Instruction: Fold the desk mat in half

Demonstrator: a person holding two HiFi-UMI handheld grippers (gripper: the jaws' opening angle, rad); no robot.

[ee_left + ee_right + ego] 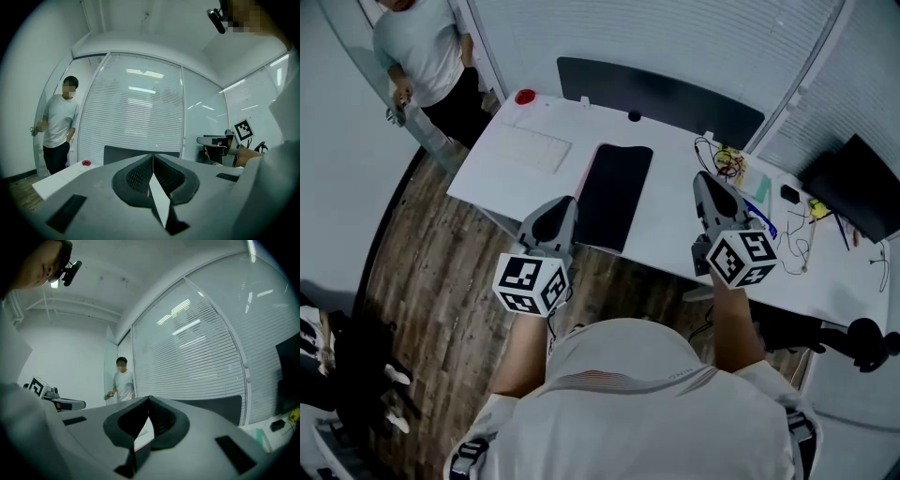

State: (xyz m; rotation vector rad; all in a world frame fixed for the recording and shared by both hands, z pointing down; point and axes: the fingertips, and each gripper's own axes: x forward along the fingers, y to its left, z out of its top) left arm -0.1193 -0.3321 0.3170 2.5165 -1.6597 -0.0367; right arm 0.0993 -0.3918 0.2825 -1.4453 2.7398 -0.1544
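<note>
The black desk mat (614, 192) lies on the white desk (675, 230) as a narrow strip, with a pink edge showing along its left side. My left gripper (565, 202) hovers over the desk's front edge, just left of the mat's near corner. Its jaws meet tip to tip with nothing between them (153, 157). My right gripper (705, 176) hangs above the bare desk to the right of the mat, also shut and holding nothing (149, 398). Neither gripper touches the mat.
A white keyboard (532, 148) and a red object (525, 97) sit at the desk's far left. A dark panel (661, 94) runs along the back. Cables and small items (741, 173) clutter the right side, beside a black screen (853, 187). A person (427, 47) stands by the door.
</note>
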